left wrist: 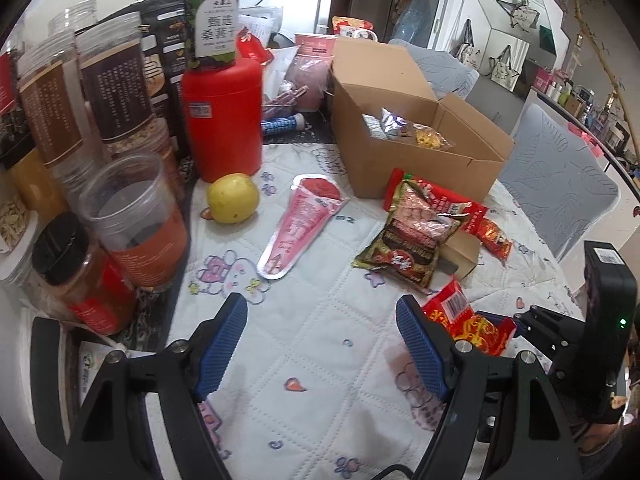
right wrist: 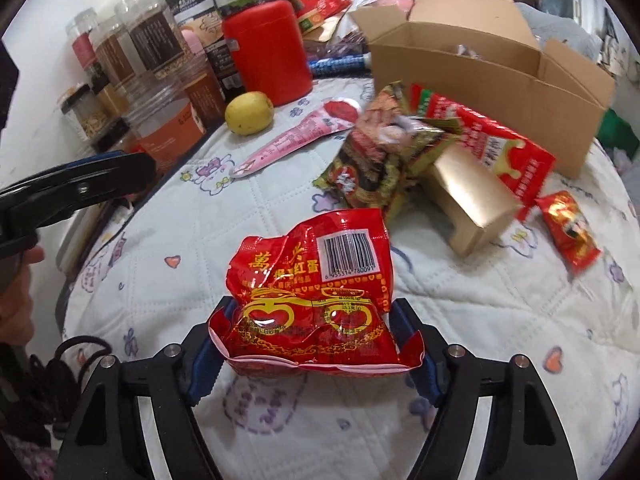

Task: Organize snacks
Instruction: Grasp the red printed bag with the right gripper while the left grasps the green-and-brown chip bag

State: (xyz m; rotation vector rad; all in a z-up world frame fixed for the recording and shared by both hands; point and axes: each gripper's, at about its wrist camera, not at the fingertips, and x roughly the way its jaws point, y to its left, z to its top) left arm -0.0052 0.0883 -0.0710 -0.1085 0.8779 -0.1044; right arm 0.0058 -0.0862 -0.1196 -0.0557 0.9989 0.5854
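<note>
Between the right gripper's (right wrist: 310, 342) pads, red snack packet (right wrist: 316, 292) clamped above the quilted surface (right wrist: 160, 280), cardboard box (right wrist: 480, 76) at one o'clock apparently holding snacks, left gripper (left wrist: 322, 344) wide, empty.

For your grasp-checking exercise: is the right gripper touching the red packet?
Touching. The right wrist view shows both fingers pressed against the sides of the red packet, the right gripper closed on it.

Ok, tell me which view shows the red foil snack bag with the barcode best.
The right wrist view: the crinkled red foil snack bag sits centred and whole between the right claw's pads. The left wrist view catches only part of it, hidden behind a finger.
</note>
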